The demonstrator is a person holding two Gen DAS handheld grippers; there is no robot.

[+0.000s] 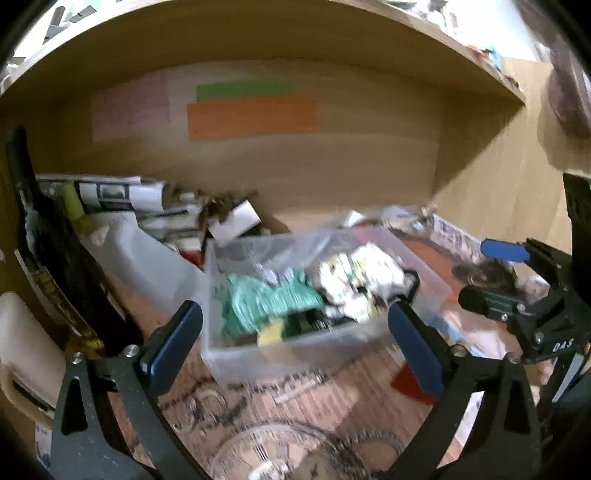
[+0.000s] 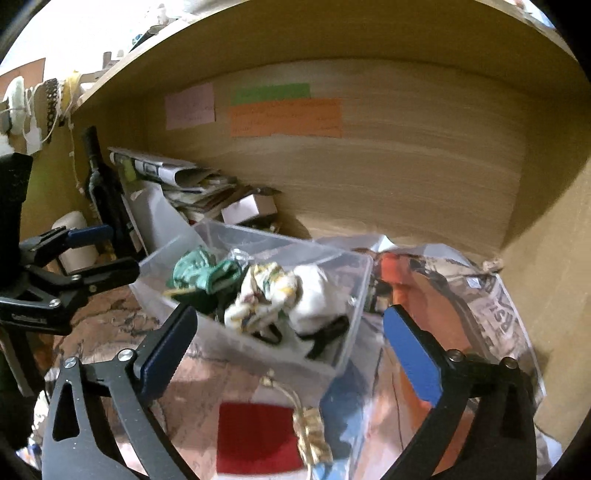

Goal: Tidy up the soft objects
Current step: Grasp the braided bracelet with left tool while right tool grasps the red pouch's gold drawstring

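Where the clear plastic bin (image 1: 295, 332) sits on the patterned desk surface (image 1: 258, 402) under the wooden shelf (image 1: 258, 33), it holds the green cloth (image 1: 266, 299) toward its left and the white patterned cloth (image 1: 358, 284) toward its right. Your left gripper (image 1: 295, 343) stands with its tongs wide apart and empty at the bin's near wall. Your right gripper (image 2: 290, 350) is likewise spread apart and empty, the bin's near corner showing between its blue pads (image 2: 413, 362), with a red patch (image 2: 255, 435) and a gold tassel (image 2: 312, 432) on the desk below.

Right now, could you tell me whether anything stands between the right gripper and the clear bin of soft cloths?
Nothing visible does. The right gripper is open and faces the clear bin, with the white cloth exposed inside.
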